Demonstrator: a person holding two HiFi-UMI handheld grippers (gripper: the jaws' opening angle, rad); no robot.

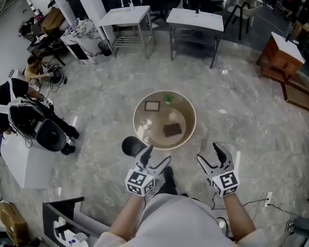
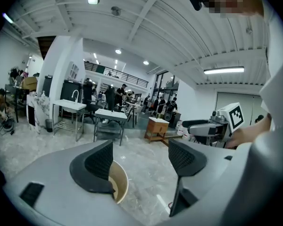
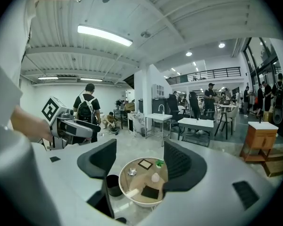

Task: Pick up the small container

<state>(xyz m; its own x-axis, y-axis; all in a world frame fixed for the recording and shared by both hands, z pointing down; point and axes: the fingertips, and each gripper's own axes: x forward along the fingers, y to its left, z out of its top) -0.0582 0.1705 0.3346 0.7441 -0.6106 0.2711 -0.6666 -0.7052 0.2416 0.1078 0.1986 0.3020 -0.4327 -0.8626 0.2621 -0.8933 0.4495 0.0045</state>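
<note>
A round wooden table (image 1: 190, 118) stands on the floor just ahead of me. On it a small whitish container (image 1: 173, 116) sits near the middle, also seen between the jaws in the right gripper view (image 3: 155, 177). My left gripper (image 1: 158, 155) hovers short of the table's near edge, open with nothing in it; its own view (image 2: 140, 157) shows only the table rim (image 2: 121, 184) behind the left jaw. My right gripper (image 1: 208, 152) is level with it to the right, open and empty (image 3: 139, 161), apart from the table.
The table also carries a small framed picture (image 1: 152, 106), a green plant (image 1: 168, 99), a dark square pad (image 1: 172, 129) and a small pale object (image 1: 147, 123). A black bin (image 1: 133, 145) stands at its near left. White tables (image 1: 194, 20) and seated people (image 1: 20, 109) lie beyond.
</note>
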